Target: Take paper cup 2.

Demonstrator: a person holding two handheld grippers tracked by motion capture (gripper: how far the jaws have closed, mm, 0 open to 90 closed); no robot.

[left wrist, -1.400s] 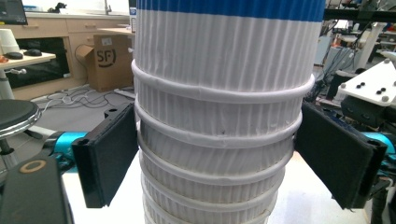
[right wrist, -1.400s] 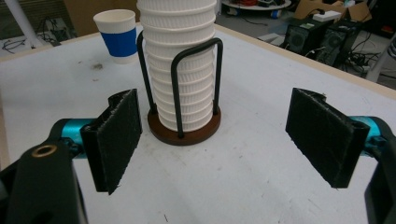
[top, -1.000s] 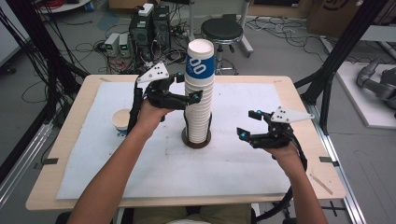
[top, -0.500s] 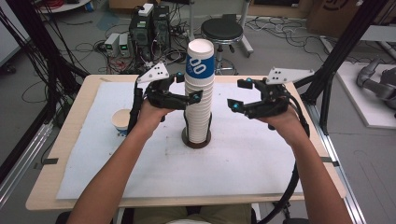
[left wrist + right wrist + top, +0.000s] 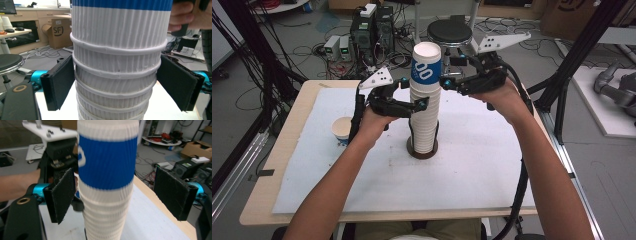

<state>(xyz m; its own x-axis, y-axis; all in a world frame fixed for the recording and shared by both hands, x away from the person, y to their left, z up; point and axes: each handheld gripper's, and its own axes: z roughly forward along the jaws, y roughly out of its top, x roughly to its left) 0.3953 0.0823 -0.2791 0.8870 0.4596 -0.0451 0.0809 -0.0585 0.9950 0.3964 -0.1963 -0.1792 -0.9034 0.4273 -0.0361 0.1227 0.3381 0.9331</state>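
Note:
A tall stack of white ribbed paper cups [image 5: 424, 117] stands on a brown disc [image 5: 422, 151] mid-table. Its top cup [image 5: 426, 70] carries a blue band. My left gripper [image 5: 422, 104] is shut on the stack at mid-height; in the left gripper view both black pads [image 5: 60, 82] press the stack [image 5: 117, 62] from either side. My right gripper [image 5: 443, 80] is level with the top cup [image 5: 107, 165] and open. In the right gripper view the left pad [image 5: 62, 195] is close to the cup and the right pad [image 5: 172, 195] stands clear of it.
A single paper cup [image 5: 342, 131] stands on the white mat [image 5: 492, 165] to the left of my left hand. Behind the table are a black stool [image 5: 449, 32] and computer boxes [image 5: 372, 25] on the floor. Black frame posts flank the table.
My right gripper has risen from the table's right side and moved left to the top cup. The left gripper and the stack have stayed put.

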